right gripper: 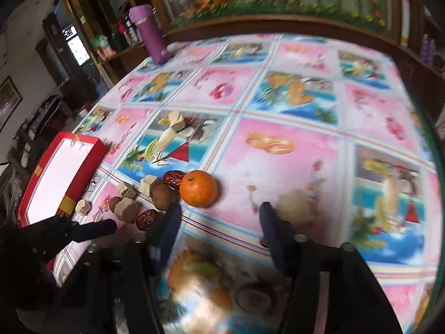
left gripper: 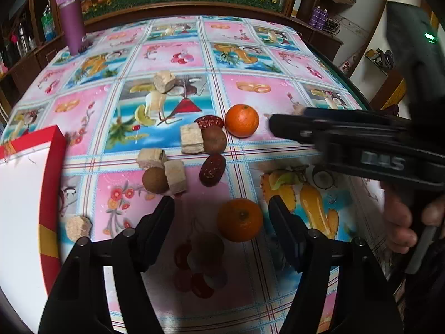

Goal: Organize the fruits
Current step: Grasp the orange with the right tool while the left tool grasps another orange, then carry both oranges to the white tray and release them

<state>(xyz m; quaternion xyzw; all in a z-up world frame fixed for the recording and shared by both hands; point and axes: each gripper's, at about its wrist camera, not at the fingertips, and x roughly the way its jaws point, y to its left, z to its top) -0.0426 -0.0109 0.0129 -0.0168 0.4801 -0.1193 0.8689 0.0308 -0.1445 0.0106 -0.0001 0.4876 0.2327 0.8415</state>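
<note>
Dates (left gripper: 212,170), biscuits (left gripper: 191,138) crowding oranges (left gripper: 240,220)

Box (left gripper: 50,183) at tabletop (left gripper: 278,55) left edge, snack pile (left gripper: 178,161) mid-tabletop, one orange (left gripper: 241,120) right of pile, another orange (left gripper: 239,220) nearer, bottle (left gripper: 71,19) far-left corner

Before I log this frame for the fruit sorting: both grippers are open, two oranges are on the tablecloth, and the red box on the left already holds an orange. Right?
Not quite. The red box holds nothing that shows: the right wrist view sees only its bare white inside. Both oranges, the near orange and the far orange, lie on the tablecloth, and the left gripper and the right gripper are open.
</note>
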